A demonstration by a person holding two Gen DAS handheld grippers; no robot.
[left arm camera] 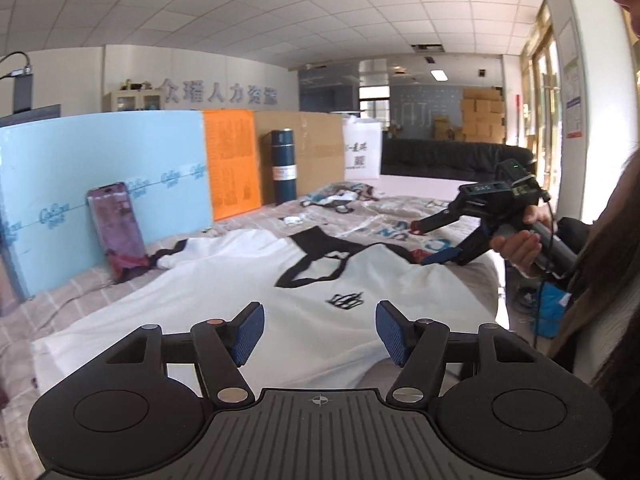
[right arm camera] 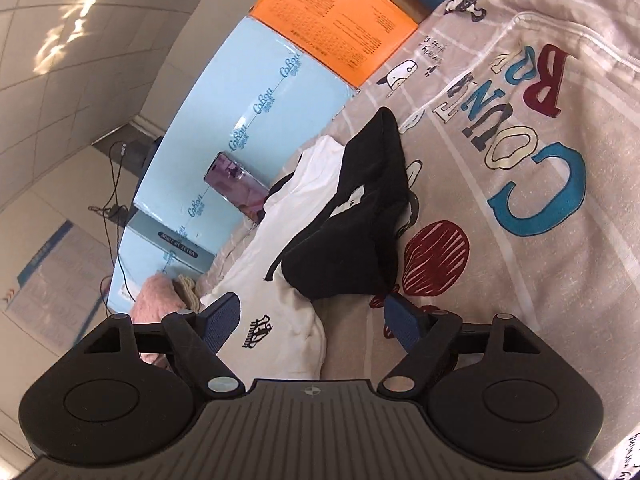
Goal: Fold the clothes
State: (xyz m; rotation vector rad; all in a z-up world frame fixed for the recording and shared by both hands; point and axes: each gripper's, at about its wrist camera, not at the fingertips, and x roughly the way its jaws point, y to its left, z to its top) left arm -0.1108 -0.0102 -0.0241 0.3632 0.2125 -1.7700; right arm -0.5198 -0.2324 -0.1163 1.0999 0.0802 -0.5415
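The left gripper [left arm camera: 320,330] hovers with jaws wide and nothing between them; just ahead of it one white sweatshirt [left arm camera: 248,280] lies spread on the patterned bedsheet [left arm camera: 400,210], with a black hood [left arm camera: 320,256] and a small black crown emblem [left arm camera: 346,300]. The right gripper [right arm camera: 312,320], held in a hand [left arm camera: 516,246], is also spread and grips nothing, the hood just beyond its fingertips. To the left gripper's left, one phone [left arm camera: 116,228] leans on a light-blue board [left arm camera: 100,168]. Bare sheet lies beyond the garment.
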